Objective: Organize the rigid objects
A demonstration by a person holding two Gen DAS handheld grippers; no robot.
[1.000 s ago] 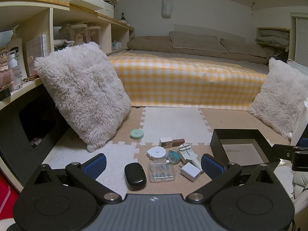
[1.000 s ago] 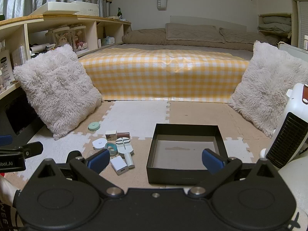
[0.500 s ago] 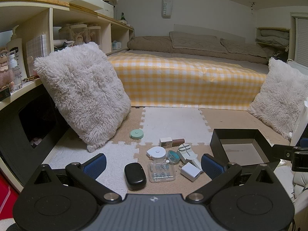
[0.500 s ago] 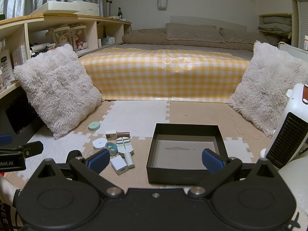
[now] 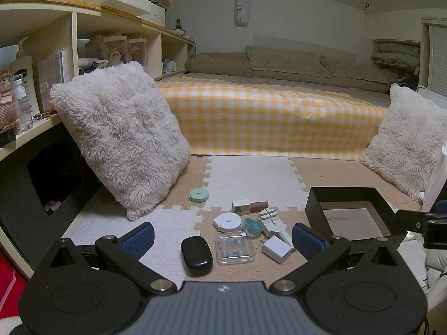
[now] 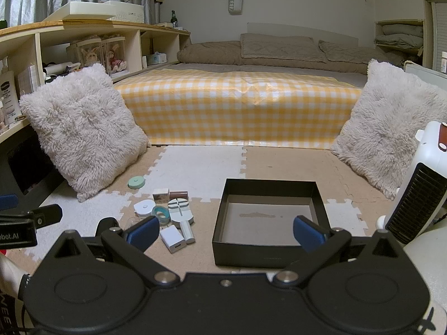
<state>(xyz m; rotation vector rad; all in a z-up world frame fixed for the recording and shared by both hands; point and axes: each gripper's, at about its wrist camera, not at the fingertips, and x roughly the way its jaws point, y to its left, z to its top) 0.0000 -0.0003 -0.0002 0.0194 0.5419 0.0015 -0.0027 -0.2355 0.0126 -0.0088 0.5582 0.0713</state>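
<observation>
Small rigid objects lie in a cluster on the foam floor mat: a black oval case (image 5: 196, 254), a clear plastic box (image 5: 234, 248), a white charger cube (image 5: 276, 249) (image 6: 172, 238), a white round tape measure (image 5: 227, 221), a teal tape roll (image 5: 251, 225), a mint disc (image 5: 199, 194) (image 6: 136, 182) and a brown tube (image 5: 258, 205). An empty black open box (image 6: 268, 217) (image 5: 349, 212) stands to their right. My left gripper (image 5: 223, 240) is open above the cluster, holding nothing. My right gripper (image 6: 226, 230) is open in front of the box.
Two fluffy white cushions (image 6: 81, 128) (image 6: 391, 120) flank a bed with a yellow checked cover (image 6: 237, 111). A shelf unit (image 5: 69, 64) runs along the left. A white fan heater (image 6: 419, 184) stands at the right.
</observation>
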